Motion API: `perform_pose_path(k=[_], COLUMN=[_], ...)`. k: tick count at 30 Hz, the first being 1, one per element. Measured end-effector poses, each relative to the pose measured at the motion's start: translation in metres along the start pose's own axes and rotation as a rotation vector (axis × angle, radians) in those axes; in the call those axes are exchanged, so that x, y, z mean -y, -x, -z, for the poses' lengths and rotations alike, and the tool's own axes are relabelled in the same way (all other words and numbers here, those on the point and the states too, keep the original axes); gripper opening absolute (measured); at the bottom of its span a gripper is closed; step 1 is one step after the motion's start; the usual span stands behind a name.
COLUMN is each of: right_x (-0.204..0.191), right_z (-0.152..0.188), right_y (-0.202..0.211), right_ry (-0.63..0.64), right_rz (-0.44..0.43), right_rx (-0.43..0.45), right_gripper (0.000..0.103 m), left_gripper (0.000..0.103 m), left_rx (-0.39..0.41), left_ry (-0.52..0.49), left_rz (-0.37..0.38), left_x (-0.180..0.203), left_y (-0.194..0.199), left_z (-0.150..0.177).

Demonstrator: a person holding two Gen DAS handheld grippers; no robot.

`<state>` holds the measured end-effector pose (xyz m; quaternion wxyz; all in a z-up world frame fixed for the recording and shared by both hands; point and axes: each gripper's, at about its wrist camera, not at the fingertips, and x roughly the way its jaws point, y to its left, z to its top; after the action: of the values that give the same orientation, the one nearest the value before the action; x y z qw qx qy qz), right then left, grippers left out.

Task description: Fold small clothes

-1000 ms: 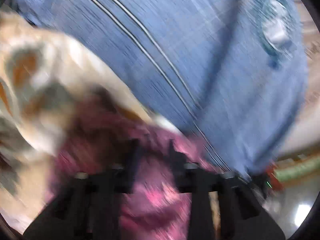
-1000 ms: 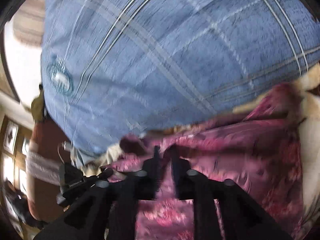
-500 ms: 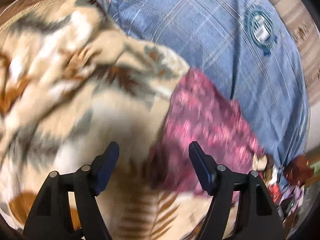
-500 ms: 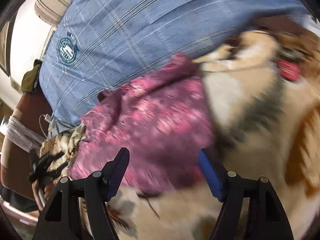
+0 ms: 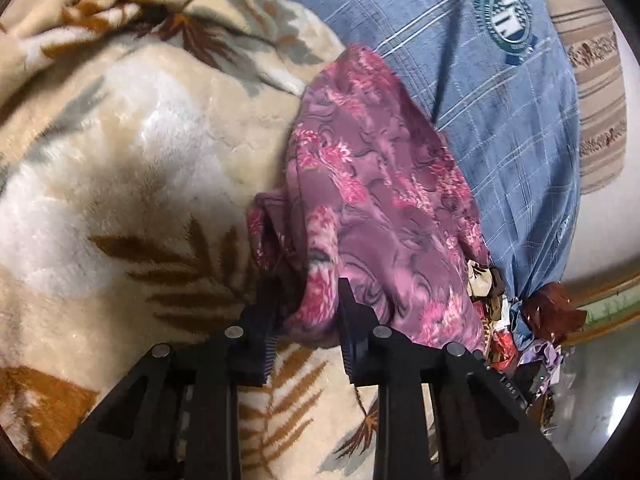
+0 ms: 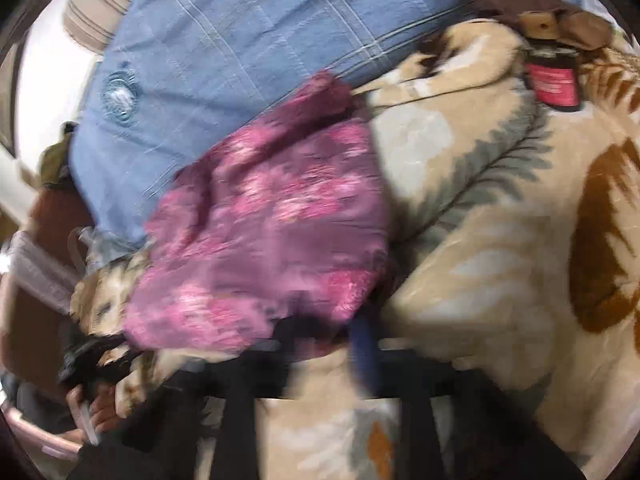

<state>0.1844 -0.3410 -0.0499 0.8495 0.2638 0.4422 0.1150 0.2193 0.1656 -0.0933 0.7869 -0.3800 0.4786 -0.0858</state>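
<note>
Left wrist view, garment: magenta floral garment (image 5: pixel 372 200) bunched on leaf-print blanket (image 5: pixel 140 152), near edge between the fingers of left gripper (image 5: pixel 306 304).
Left wrist view, fingers: closing, pads seemingly nipping the hem.
Left wrist view, progress: early; no neat fold visible.
Left wrist view, writing: round crest (image 5: pixel 506 20) on blue plaid cloth (image 5: pixel 500 128), illegible.
Right wrist view, fingers: right gripper (image 6: pixel 320 332) blurred, closing at garment's (image 6: pixel 272 220) near edge; grip cannot be told.
Right wrist view, writing: pink-labelled dark bottle (image 6: pixel 554 80) beyond, unreadable.
</note>
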Motion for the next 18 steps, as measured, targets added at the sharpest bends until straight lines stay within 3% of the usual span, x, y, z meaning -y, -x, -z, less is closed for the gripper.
perform_pose_path(k=[1, 3, 7, 8, 9, 10, 11, 15, 18], right_x=[0.001, 0.001, -0.002, -0.004, -0.007, -0.01, -0.014, -0.017, 0.003], right_z=[0.001, 0.003, 0.004, 0.0, -0.002, -0.002, 0.0, -0.003, -0.01], right_y=[0.007, 0.012, -0.002, -0.011, -0.019, -0.024, -0.025, 0.015, 0.02], right_ry=[-0.003, 0.015, 0.03, 0.035, 0.053, 0.078, 0.101, 0.09, 0.044], right_rz=[-0.008, 0.038, 0.052, 0.051, 0.075, 0.099, 0.108, 0.033, 0.032], right_rx=[0.016, 0.016, 0.004, -0.002, -0.015, -0.027, -0.037, 0.017, -0.001], right_gripper=[0.014, 0.035, 0.038, 0.038, 0.027, 0.021, 0.015, 0.008, 0.008], left_gripper=[0.025, 0.029, 0.031, 0.031, 0.029, 0.019, 0.015, 0.012, 0.012], left_rx=[0.005, 0.006, -0.014, -0.015, -0.013, -0.008, 0.0, 0.086, 0.047], left_ry=[-0.013, -0.009, -0.017, -0.032, -0.043, -0.047, -0.053, -0.123, -0.084], left_rz=[-0.01, -0.022, -0.035, -0.051, -0.063, -0.062, -0.05, -0.017, -0.052], left_x=[0.002, -0.001, 0.004, 0.006, 0.009, 0.01, 0.011, 0.022, 0.012], left_y=[0.002, 0.003, -0.008, -0.01, -0.013, -0.012, -0.009, 0.014, -0.001], left_z=[0.003, 0.004, 0.004, 0.004, 0.003, 0.003, 0.003, 0.002, 0.0])
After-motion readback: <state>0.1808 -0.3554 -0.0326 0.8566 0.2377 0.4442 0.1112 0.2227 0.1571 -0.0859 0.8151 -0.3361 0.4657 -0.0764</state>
